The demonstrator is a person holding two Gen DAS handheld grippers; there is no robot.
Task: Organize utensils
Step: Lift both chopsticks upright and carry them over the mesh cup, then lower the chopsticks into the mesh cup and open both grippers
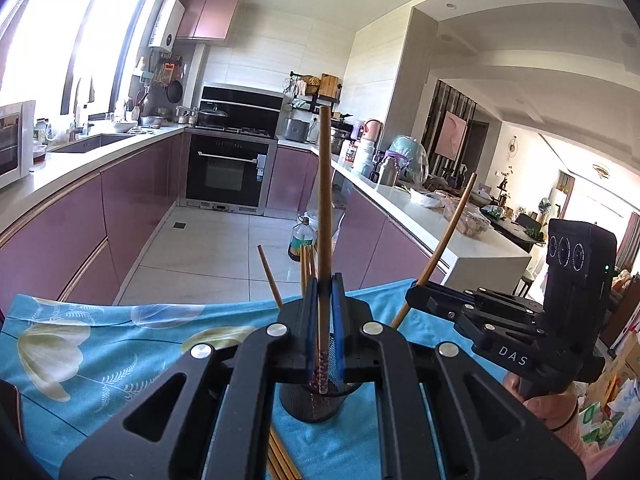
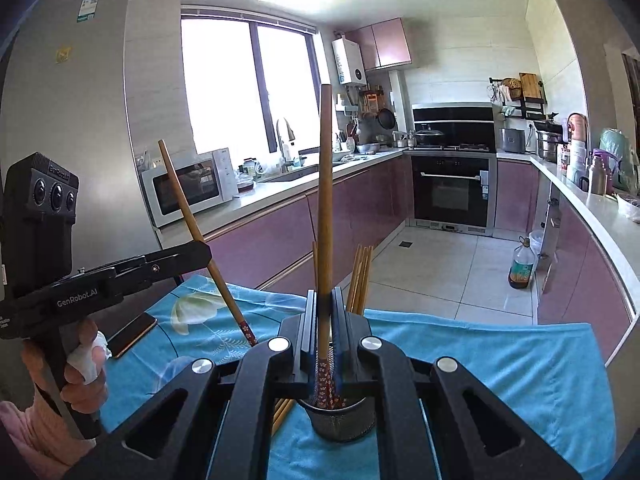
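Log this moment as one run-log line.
left hand-held gripper: shut on chopstick | right hand-held gripper: shut on second chopstick | both over mesh holder | blue cloth

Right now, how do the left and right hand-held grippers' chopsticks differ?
Both are seen from the right wrist view. The left chopstick leans at an angle, with its patterned tip over the cloth beside the holder. The right chopstick stands upright, with its tip in the holder. Shared: both are brown with a red patterned tip, each clamped by its hand-held gripper, left and right.
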